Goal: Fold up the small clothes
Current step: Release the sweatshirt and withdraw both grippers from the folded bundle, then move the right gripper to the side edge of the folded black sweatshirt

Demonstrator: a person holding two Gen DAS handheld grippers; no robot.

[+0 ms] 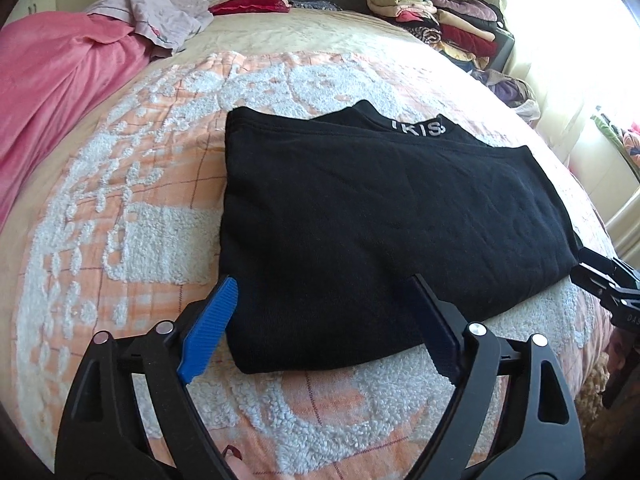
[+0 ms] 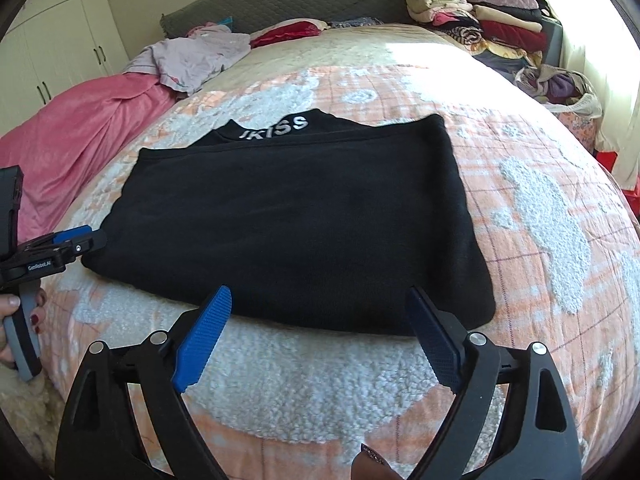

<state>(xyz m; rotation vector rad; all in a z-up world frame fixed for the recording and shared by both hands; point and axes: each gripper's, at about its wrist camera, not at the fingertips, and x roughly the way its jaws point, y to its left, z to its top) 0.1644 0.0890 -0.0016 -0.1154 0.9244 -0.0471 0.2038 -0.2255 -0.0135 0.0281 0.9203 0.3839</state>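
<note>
Left wrist view: left gripper (image 1: 322,286) w/ jaws spread wide, nothing pinched. The folded black garment (image 1: 380,216) lies flat on the bedspread (image 1: 120,220), mid-bed, toward the near edge. Its near-left corner sits between the blue pads (image 1: 208,328), fabric not clamped as far as I can see. Garment's long axis runs left-right across the view; collar w/ white lettering (image 1: 418,128) points to the far, headboard side. The right gripper (image 1: 608,280) shows at the garment's near-right corner, only partly in frame.

Right wrist view: right gripper (image 2: 320,296) also wide open, empty, its tips just over the garment's (image 2: 304,216) near edge, right half. Left gripper (image 2: 80,244) sits at the near-left corner, touching or just beside it; can't tell which. Each gripper is nearest its own corner, so either a next fold away from the person or a lift takes both hands. Stack of folded clothes (image 2: 480,12) at the far-right corner of the bed, well apart.
</note>
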